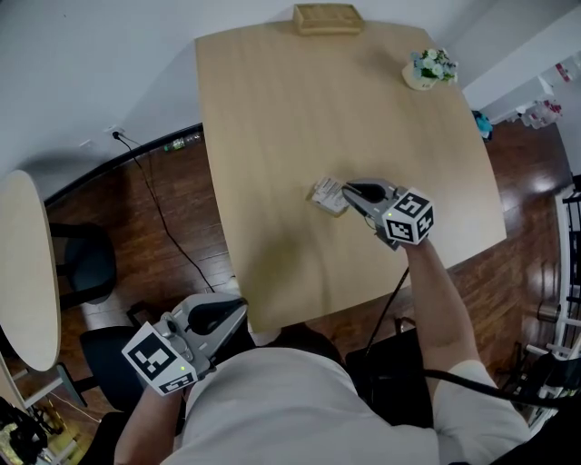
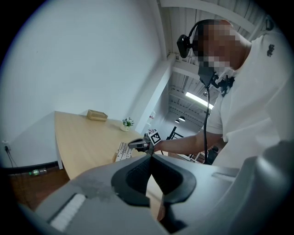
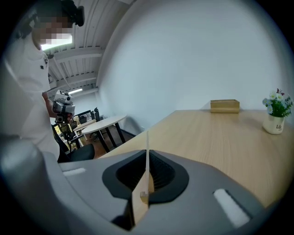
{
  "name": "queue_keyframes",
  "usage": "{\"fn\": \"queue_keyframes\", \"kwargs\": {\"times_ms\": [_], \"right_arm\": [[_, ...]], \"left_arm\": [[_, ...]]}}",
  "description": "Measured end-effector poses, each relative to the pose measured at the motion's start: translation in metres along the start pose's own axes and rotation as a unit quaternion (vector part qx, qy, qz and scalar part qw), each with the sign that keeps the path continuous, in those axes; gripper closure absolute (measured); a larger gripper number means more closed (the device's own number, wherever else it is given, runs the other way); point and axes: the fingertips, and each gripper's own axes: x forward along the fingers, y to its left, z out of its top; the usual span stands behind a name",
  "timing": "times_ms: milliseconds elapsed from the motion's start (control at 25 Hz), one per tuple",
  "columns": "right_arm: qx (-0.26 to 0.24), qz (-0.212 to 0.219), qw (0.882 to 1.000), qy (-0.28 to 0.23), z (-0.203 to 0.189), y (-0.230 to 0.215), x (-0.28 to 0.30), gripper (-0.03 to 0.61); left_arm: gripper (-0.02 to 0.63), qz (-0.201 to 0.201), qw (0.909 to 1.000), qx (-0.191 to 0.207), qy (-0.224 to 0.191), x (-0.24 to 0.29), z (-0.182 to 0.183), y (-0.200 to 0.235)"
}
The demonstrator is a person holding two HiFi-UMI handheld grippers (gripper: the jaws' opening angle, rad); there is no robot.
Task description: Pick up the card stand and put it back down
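The right gripper has its jaws closed on the card stand, which sits near the middle of the table, toward its right half. In the right gripper view a thin upright panel of the stand runs edge-on between the jaws, in line with them, so the grip is across its thickness. Whether its base touches the wood I cannot tell. The left gripper hangs off the near edge, well apart, jaws shut on nothing. The lift, as I judge it, belongs to the right hand alone. There is bare wood all round the stand; the box and flower pot stand far off.
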Motion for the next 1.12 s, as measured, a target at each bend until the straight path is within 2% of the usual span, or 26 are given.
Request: {"fn": "queue_keyframes", "kwargs": {"times_ms": [480, 1120], "right_arm": [[-0.003, -0.015, 1.0, -0.015, 0.013, 0.001, -0.011, 0.558], [-0.022, -0.049, 0.997, -0.055, 0.062, 0.017, -0.048, 0.558]], "left_arm": [[0.61, -0.005, 1.0, 0.003, -0.002, -0.001, -0.002, -0.004], [0.611, -0.028, 0.9994, 0.019, -0.007, -0.009, -0.005, -0.006]]}}
